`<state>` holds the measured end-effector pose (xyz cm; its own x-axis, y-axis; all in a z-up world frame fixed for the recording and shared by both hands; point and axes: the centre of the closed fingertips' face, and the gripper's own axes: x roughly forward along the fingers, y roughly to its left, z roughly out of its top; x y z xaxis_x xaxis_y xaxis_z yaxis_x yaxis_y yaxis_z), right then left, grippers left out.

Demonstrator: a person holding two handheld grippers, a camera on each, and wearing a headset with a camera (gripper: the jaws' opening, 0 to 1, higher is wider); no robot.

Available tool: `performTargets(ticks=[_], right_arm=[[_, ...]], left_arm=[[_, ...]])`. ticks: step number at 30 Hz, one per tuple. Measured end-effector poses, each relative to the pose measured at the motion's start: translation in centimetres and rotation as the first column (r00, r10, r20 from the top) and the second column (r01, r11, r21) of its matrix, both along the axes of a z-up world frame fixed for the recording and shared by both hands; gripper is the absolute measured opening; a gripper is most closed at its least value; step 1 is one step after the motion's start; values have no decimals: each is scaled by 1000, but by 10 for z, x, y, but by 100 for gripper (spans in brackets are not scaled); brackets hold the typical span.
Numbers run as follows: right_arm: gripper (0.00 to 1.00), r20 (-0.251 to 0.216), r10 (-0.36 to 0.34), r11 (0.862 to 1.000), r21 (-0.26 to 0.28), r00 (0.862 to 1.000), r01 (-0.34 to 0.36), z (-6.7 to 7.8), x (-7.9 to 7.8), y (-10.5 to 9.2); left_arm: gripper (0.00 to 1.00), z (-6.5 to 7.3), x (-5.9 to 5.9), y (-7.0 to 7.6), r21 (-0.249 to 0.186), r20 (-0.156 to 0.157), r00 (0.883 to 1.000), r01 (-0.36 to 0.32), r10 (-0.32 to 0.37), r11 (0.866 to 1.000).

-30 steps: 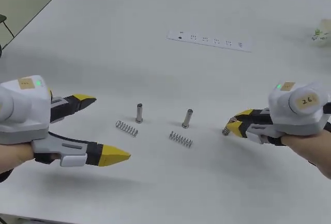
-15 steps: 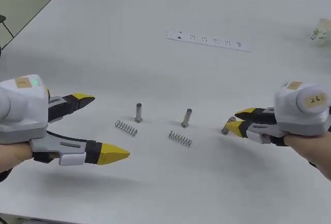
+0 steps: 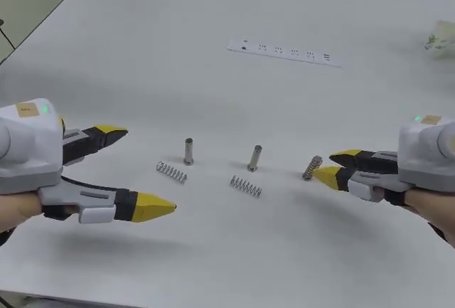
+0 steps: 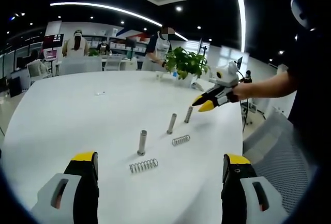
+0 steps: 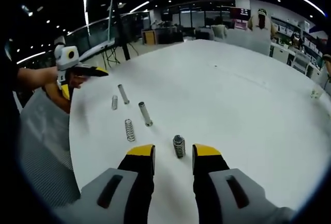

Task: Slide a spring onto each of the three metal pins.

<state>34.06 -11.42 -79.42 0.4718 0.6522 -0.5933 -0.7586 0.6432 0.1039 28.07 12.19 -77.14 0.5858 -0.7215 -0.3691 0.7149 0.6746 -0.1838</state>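
Three metal pins stand in a row on the white table (image 3: 213,94). The right pin (image 3: 311,168) (image 5: 179,146) has a spring around it. The middle pin (image 3: 255,158) (image 4: 171,123) and the left pin (image 3: 188,151) (image 4: 141,142) are bare. Two loose springs lie flat, one (image 3: 171,173) by the left pin and one (image 3: 245,186) by the middle pin. My left gripper (image 3: 138,169) (image 4: 160,158) is wide open, left of the row. My right gripper (image 3: 334,165) (image 5: 174,151) is open by a narrow gap, its tips just right of the sprung pin and holding nothing.
A white power strip (image 3: 284,52) lies further back on the table. A small pale object (image 3: 441,38) sits at the far right edge. The table's near edge runs just below the left gripper.
My right gripper has drawn back to the right, off the sprung pin, which stays standing. The left gripper has barely moved. The head view has shifted slightly.
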Motion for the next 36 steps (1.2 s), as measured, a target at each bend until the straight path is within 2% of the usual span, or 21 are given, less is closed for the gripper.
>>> performTargets(ticks=[6, 19, 26, 36], right_arm=[[28, -10, -20, 999, 32, 1000, 20, 1, -8, -3], [27, -35, -14, 999, 34, 999, 15, -8, -27, -6], [27, -47, 16, 1000, 7, 999, -16, -17, -36, -4], [26, -41, 93, 996, -7, 995, -94, -19, -42, 20]], left_arm=[[98, -1, -1, 0, -2, -2, 1000, 0, 0, 1000], [98, -3, -1, 1, -2, -6, 1000, -2, 2, 1000], [98, -6, -4, 2, 1, -12, 1000, -2, 2, 1000], [98, -5, -4, 1, -1, -13, 1000, 1, -1, 1000]])
